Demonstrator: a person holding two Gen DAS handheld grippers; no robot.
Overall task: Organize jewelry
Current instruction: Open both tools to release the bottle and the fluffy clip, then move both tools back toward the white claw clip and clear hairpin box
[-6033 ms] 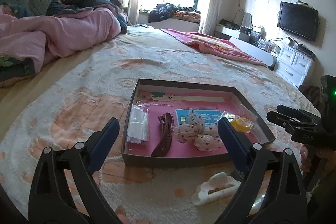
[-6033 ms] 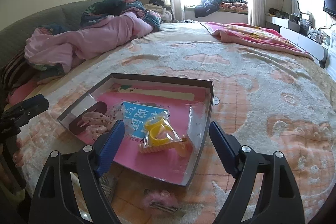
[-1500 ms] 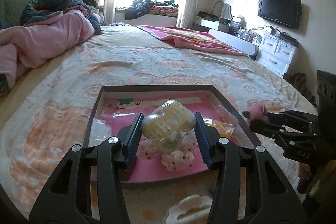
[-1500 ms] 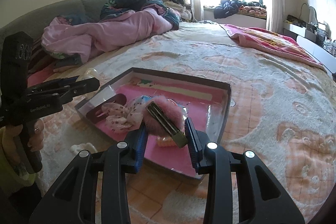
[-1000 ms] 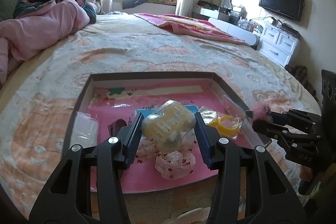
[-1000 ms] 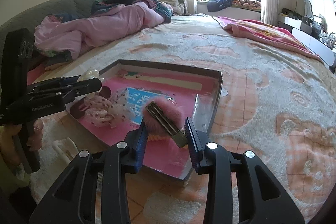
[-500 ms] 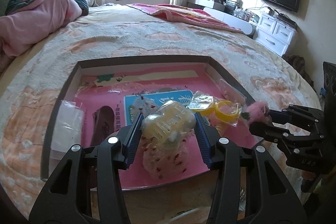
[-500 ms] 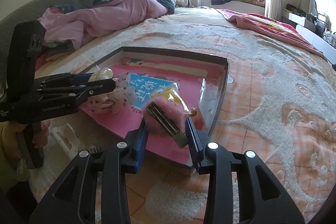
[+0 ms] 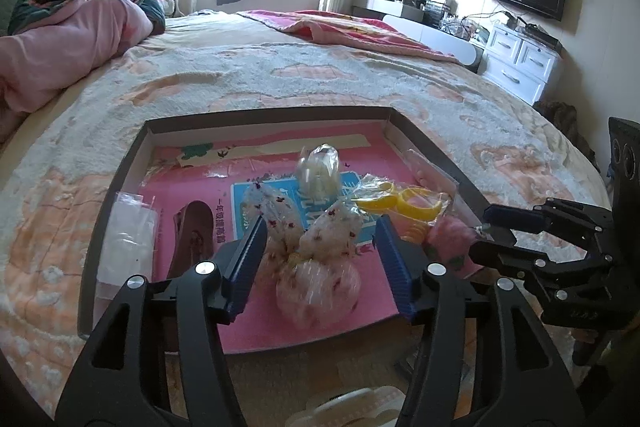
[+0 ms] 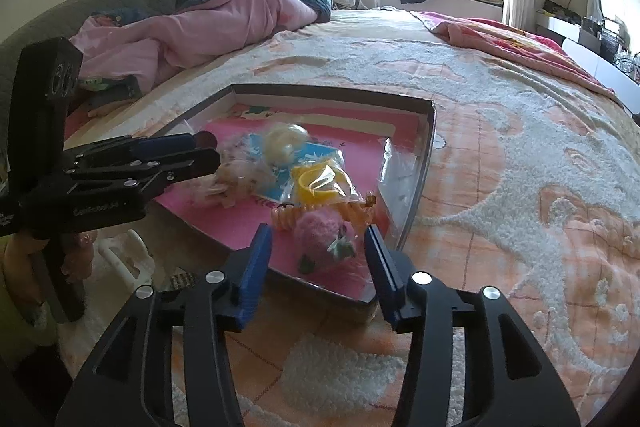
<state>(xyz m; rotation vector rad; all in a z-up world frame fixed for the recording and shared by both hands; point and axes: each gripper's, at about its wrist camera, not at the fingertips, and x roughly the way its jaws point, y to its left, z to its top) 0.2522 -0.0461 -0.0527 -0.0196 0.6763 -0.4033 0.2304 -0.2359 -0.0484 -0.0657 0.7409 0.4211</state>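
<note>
A dark-rimmed box (image 9: 260, 115) with a pink floor lies on the bed. My left gripper (image 9: 320, 221) hangs over its near edge with its jaws opening and nothing between them. The bagged pale-yellow hair claw (image 9: 318, 171) sits blurred on the blue card, behind the bagged floral scrunchies (image 9: 316, 255). Over the box's (image 10: 426, 163) near corner my right gripper (image 10: 317, 229) has its jaws opening too. The pink fluffy clip (image 10: 320, 239) lies on the box floor between them, clear of both pads. Each gripper shows in the other's view: the right gripper (image 9: 484, 239), the left gripper (image 10: 200, 151).
The box also holds yellow bangles in a bag (image 9: 400, 203), an orange spiral tie (image 10: 356, 211), a brown hair clip (image 9: 192, 235) and a clear bag (image 9: 128, 239). A white hair claw (image 10: 132, 251) lies on the blanket before the box. Pink bedding is piled at far left.
Both grippers have widened and let go. The bagged yellow claw has left the left jaws and landed in the box. The pink fluffy clip has dropped from the right jaws into the box.
</note>
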